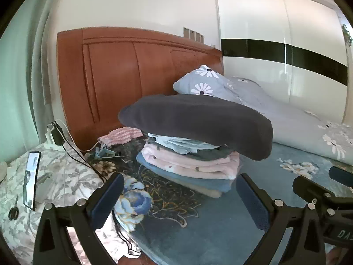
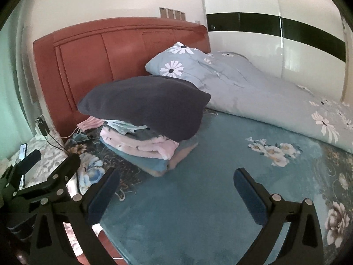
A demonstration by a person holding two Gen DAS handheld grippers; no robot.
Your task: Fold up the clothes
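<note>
A stack of folded clothes (image 1: 189,163) sits on the blue floral bedspread (image 1: 198,238), with pink, blue and grey layers. A folded dark grey garment (image 1: 198,119) lies on top and overhangs the stack. The stack shows in the right wrist view too (image 2: 143,148), with the dark garment (image 2: 145,106) on top. My left gripper (image 1: 179,194) is open and empty, a little in front of the stack. My right gripper (image 2: 176,187) is open and empty, in front of and to the right of the stack. The right gripper also shows at the left wrist view's right edge (image 1: 320,190).
A wooden headboard (image 1: 132,77) stands behind the stack. A grey daisy-print pillow and duvet (image 2: 242,84) lie to the right. A phone (image 1: 32,178), cables and a charger (image 1: 57,134) lie on the left. A white wardrobe (image 2: 275,44) is at the back right.
</note>
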